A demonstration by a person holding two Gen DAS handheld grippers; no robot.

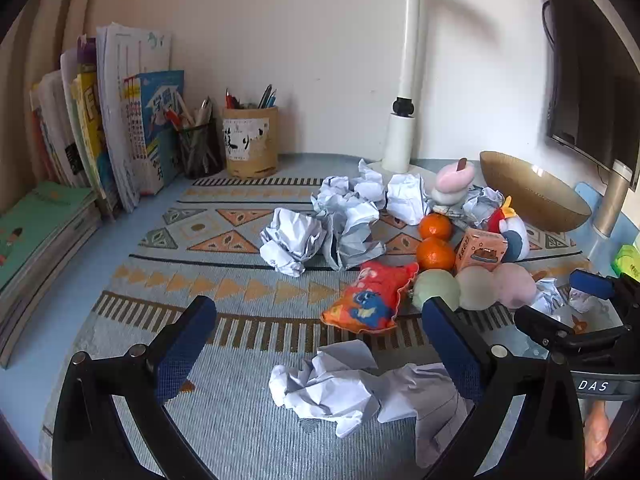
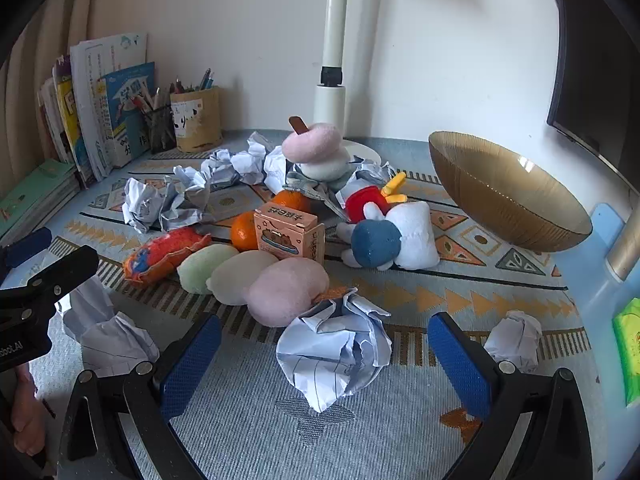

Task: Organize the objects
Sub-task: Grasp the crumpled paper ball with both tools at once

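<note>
Counter with patterned woven mat (image 2: 500, 300), cluttered for sorting.

Amber ribbed glass bowl (image 2: 504, 196), toward the right edge of the counter, tilted on its side: the largest piece, rigid, probably heavy, smooth and breakable; its thin rim is the only place to take hold, and it looks likely to slip.

White and blue plush toy with a red cap (image 2: 392, 236), lying beside the bowl: soft, light, compressible; any bulge of the body gives a secure hold.

Three pastel foam-like lumps, green, cream and pink (image 2: 256, 280), touching in a row near the middle: they appear squashy and light, best taken across the short width.

Orange cardboard carton (image 2: 290, 234), upright behind the lumps: stiff but crushable, so its flat opposite faces should be held gently.

Two mandarins (image 1: 435, 242), just beside the carton: firm, round, liable to roll.

Crumpled white paper balls, several behind the pile and one toward the near edge before each claw (image 2: 332, 352) (image 1: 340, 388): almost weightless, springy, best pinched through the thickest fold.

Left claw (image 1: 316, 352) and right claw (image 2: 324, 356): each spread wide and empty, hovering with a paper ball between its blue pads, apparently untouched.
</note>
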